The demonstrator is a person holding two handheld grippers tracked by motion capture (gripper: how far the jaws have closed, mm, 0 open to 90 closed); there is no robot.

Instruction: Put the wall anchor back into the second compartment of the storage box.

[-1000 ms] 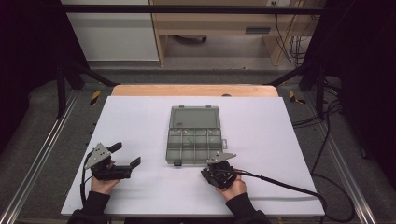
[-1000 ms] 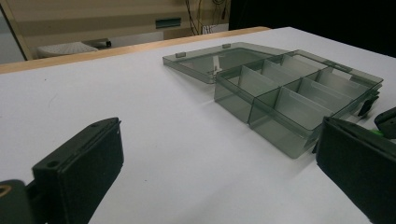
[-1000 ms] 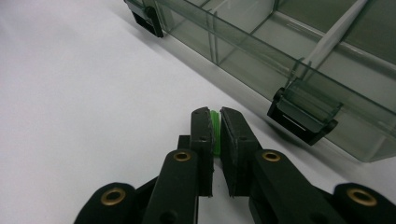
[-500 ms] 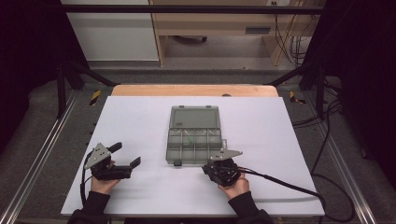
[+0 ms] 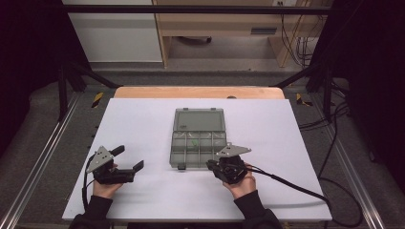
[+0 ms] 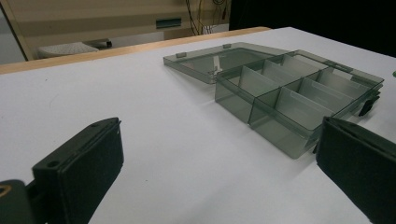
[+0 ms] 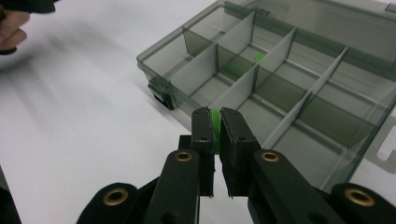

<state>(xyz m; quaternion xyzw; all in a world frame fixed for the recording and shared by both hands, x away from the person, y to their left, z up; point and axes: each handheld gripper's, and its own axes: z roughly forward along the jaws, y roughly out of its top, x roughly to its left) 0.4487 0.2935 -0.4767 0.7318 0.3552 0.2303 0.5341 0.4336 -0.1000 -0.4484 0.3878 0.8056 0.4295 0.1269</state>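
Beside the unlabelled organiser box [image 7: 289, 79], right gripper [image 7: 215, 122] jaws pinch a green piece [image 7: 215, 116]; left gripper [image 6: 219, 172] jaws gape.

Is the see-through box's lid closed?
No, the lid lies flat open behind the see-through box, so its little compartments are uncovered.

One open compartment box [image 5: 198, 143], two green pieces [image 7: 215, 115], two grippers [image 5: 125, 164], one table [image 5: 143, 119]
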